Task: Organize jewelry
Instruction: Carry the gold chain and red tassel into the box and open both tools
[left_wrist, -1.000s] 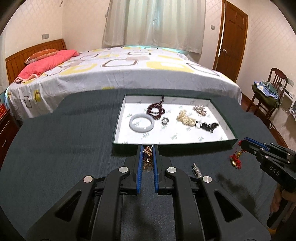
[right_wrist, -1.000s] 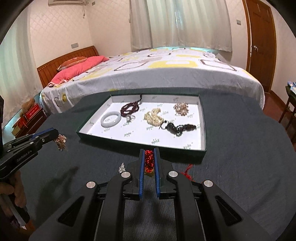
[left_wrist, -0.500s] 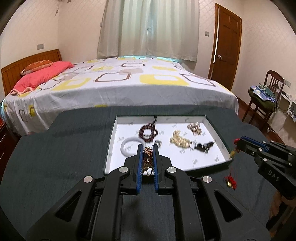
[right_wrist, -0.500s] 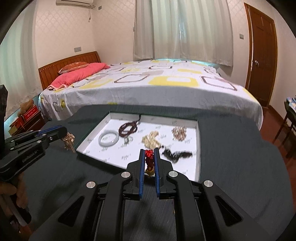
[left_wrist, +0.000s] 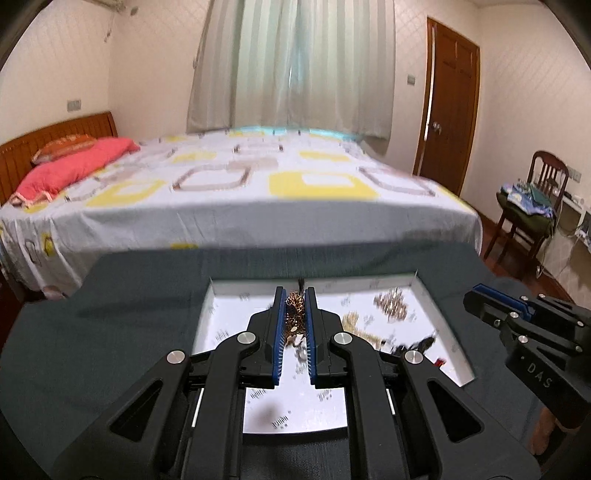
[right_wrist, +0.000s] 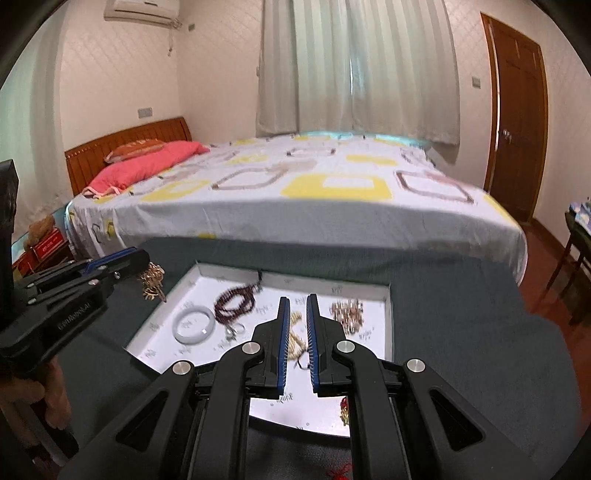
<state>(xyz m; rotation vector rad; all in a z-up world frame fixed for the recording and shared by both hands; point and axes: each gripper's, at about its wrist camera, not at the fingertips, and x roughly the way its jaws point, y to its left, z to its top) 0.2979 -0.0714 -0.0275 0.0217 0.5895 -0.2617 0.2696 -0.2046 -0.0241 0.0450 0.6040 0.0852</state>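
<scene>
A white-lined tray (left_wrist: 466, 363) (right_wrist: 388, 295) lies on the dark cloth table. My left gripper (left_wrist: 295, 295) is shut on a gold chain piece (left_wrist: 294, 314) and holds it above the tray; from the right wrist view the chain (right_wrist: 152, 282) hangs at the tray's left edge. My right gripper (right_wrist: 295, 302) is slightly open and empty above the tray. The red knotted charm (right_wrist: 344, 408) lies in the tray below it, also seen as a red spot (left_wrist: 439, 362). The tray holds a white bangle (right_wrist: 194, 326), dark red beads (right_wrist: 234, 302), a cream bead piece (right_wrist: 295, 339) and a gold-pink cluster (right_wrist: 346, 312).
A bed (left_wrist: 240, 192) stands right behind the table. A wooden chair with clothes (left_wrist: 528, 214) is at the right, near a brown door (left_wrist: 448, 110). A hand (right_wrist: 51, 398) holds the left gripper's handle at the left edge.
Both grippers moved forward over the tray. My right gripper opened and let the red charm drop into the tray. My left gripper still holds the gold chain.
</scene>
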